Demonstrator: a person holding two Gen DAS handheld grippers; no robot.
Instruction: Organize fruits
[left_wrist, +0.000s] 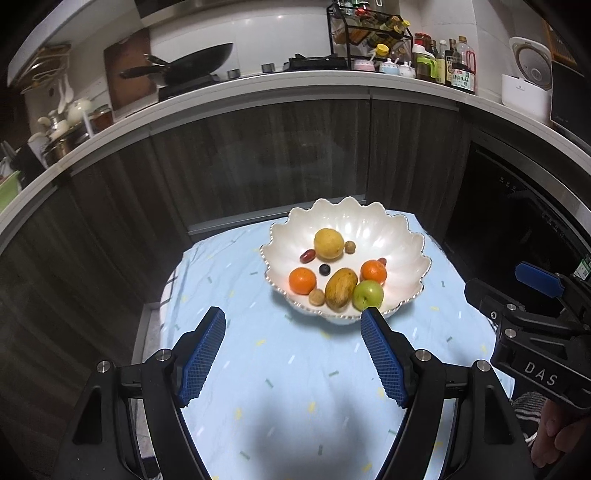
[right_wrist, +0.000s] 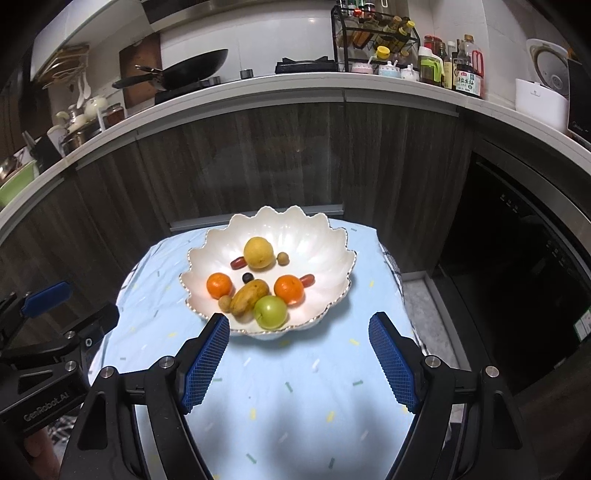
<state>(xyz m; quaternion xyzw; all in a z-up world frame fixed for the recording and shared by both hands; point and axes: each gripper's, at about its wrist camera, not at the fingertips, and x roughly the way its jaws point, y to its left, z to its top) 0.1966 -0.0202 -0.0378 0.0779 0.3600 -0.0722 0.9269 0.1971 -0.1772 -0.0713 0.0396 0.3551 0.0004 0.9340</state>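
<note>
A: Where was the fruit at that moment?

B: All of it lay in the white scalloped bowl (left_wrist: 399, 236) on the pale blue cloth (left_wrist: 295, 369). A yellow round fruit (left_wrist: 328, 243) sat toward the back, two oranges, one to the left (left_wrist: 302, 280) and one to the right (left_wrist: 373, 271), a brownish mango (left_wrist: 341, 288) between them, and a green apple (left_wrist: 368, 294) at the near rim.

A: And the small pieces?

B: Harder to name. There was a dark berry (left_wrist: 324, 269), a reddish oblong fruit (left_wrist: 307, 255) and two small tan balls, one behind (left_wrist: 349, 247) and one in front (left_wrist: 316, 297). Another red piece beside the right orange was mostly hidden in the left wrist view, but showed plainly from the right wrist (right_wrist: 306, 280).

A: What about the grippers?

B: The left gripper (left_wrist: 293, 321) had its blue pads spread wide with nothing between them, over bare cloth in front of the bowl. The right gripper (right_wrist: 299, 325) stood the same, wide apart and empty. In each view a fingertip overlapped the bowl's near rim; whether it touched, I could not tell.

A: Anything cut off?

B: Each camera caught only part of the other gripper at its edge, so its fingers were not fully seen from there. A bit of a hand (left_wrist: 554, 435) showed at the lower right, cropped by the frame. The cloth's front edge was out of view, and a shadow darkened its near part.
</note>
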